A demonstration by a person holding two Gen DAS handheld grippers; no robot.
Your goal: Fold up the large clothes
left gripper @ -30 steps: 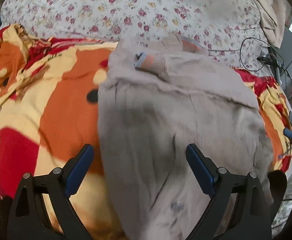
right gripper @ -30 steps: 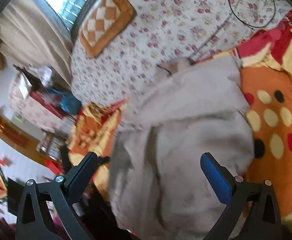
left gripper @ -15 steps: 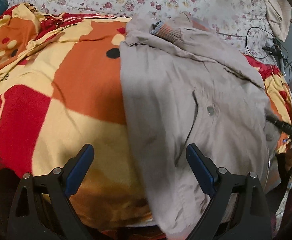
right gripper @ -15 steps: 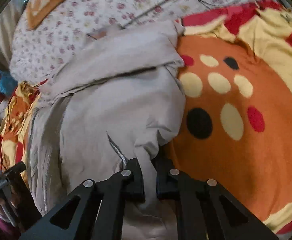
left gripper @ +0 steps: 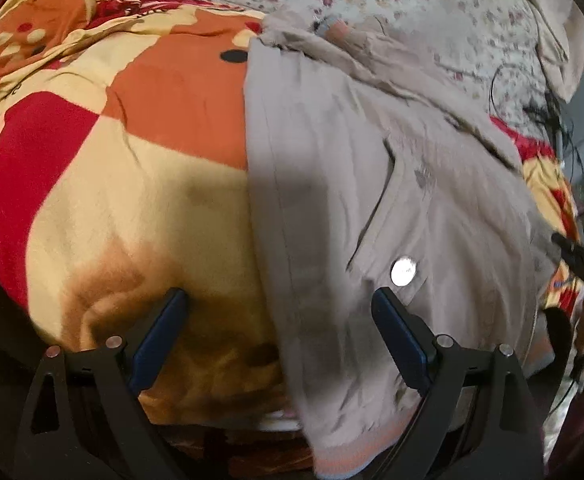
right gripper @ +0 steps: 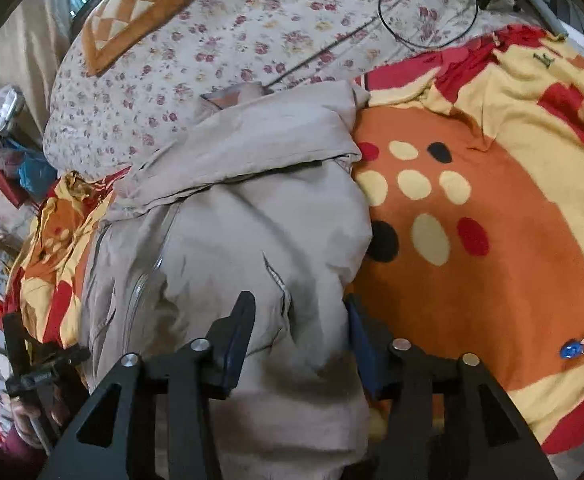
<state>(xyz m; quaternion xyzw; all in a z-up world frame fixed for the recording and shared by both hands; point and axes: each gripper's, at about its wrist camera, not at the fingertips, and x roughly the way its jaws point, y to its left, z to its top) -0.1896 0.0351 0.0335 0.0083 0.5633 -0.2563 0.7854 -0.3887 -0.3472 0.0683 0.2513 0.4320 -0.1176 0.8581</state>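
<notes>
The beige jacket (left gripper: pixel 391 200) is lying spread on the orange, red and cream blanket (left gripper: pixel 124 168) that is covering the bed, its striped hem hanging toward the near edge and its snap button (left gripper: pixel 403 271) facing up. A second ago the right tool (right gripper: pixel 295 344) was standing wide above the cloth; half a second ago it was pinched tight on a ridge of the jacket (right gripper: pixel 252 232); now its jaws are opening again, with a bulge of fabric sitting loosely between them and no firm pinch showing. That is reading as a release: the part it carried is being laid down, so one fold is probably finishing. The left tool (left gripper: pixel 280 344) is closing slightly but is standing wide and holding nothing, straddling the jacket's straight left edge nearer than before, likely lining up for the next grab. Beyond, the flowered sheet (right gripper: pixel 252 32) is carrying a looped black cable (right gripper: pixel 427 8) and a checkered cushion (right gripper: pixel 132 12).
</notes>
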